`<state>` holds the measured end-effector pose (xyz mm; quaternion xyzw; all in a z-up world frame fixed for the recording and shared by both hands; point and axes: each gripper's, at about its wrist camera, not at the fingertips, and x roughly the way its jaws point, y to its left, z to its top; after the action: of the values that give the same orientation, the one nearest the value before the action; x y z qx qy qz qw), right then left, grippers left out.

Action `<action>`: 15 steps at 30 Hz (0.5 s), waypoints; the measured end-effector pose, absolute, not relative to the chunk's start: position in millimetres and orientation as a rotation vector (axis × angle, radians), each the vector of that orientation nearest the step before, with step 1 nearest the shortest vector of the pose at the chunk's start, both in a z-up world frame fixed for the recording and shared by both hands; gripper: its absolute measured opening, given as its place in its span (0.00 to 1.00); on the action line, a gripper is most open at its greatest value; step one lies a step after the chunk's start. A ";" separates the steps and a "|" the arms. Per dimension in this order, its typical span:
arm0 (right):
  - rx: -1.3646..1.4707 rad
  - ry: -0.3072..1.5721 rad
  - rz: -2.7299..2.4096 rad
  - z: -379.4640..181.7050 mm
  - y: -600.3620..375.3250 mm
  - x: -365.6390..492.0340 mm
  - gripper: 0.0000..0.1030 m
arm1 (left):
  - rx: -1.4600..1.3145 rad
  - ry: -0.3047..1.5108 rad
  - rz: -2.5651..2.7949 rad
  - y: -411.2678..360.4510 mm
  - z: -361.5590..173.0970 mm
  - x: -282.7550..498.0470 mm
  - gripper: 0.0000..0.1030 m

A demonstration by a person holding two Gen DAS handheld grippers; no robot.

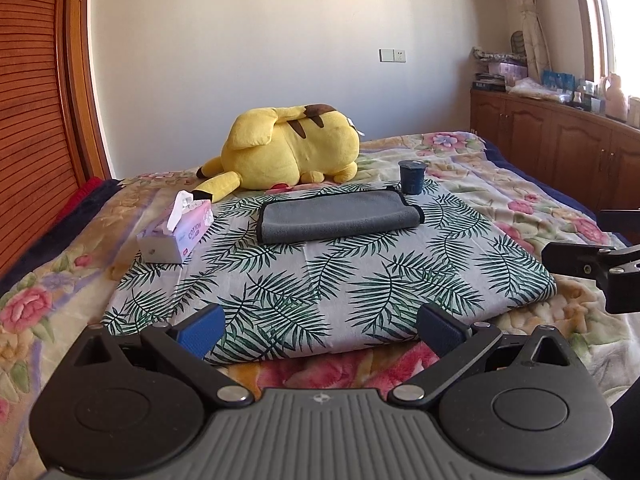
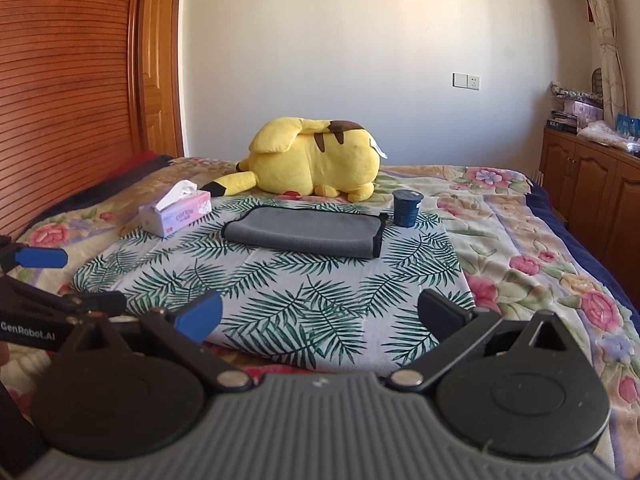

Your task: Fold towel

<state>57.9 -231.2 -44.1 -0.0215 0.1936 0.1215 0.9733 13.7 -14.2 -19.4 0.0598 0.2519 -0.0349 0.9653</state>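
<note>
A grey towel (image 1: 338, 216) with a dark hem lies folded over on the far half of a palm-leaf cloth (image 1: 320, 280) on the bed; it also shows in the right wrist view (image 2: 304, 232). My left gripper (image 1: 320, 332) is open and empty, hovering at the cloth's near edge, well short of the towel. My right gripper (image 2: 320, 320) is open and empty too, at the same near edge. The right gripper's fingers (image 1: 580, 260) show at the right edge of the left wrist view; the left gripper's fingers (image 2: 40, 258) show at the left of the right wrist view.
A yellow plush toy (image 1: 288, 148) lies behind the towel. A pink tissue box (image 1: 176, 232) stands left of the towel, a dark blue cup (image 1: 412, 176) at its right far corner. A wooden wardrobe (image 1: 36, 100) is left, low cabinets (image 1: 560, 140) right.
</note>
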 end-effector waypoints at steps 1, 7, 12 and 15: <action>-0.046 0.392 0.242 -44.4 -230.7 58.6 1.00 | 0.122 0.508 -0.068 -14.1 -20.1 14.4 0.84; -0.055 0.390 0.223 -47.0 -229.9 59.9 1.00 | 0.095 0.499 -0.050 -8.4 -19.3 19.5 0.84; -0.049 0.391 0.209 -48.2 -230.6 60.3 1.00 | 0.094 0.499 -0.044 -6.1 -20.3 20.6 0.84; -0.045 0.392 0.205 -48.3 -231.3 60.4 1.00 | 0.103 0.492 -0.044 -6.8 -19.8 19.3 0.84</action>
<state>60.4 -231.3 -48.3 -0.0223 0.1944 0.1016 0.9754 19.3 -6.8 -19.8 0.0508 0.2436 -0.0219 0.9683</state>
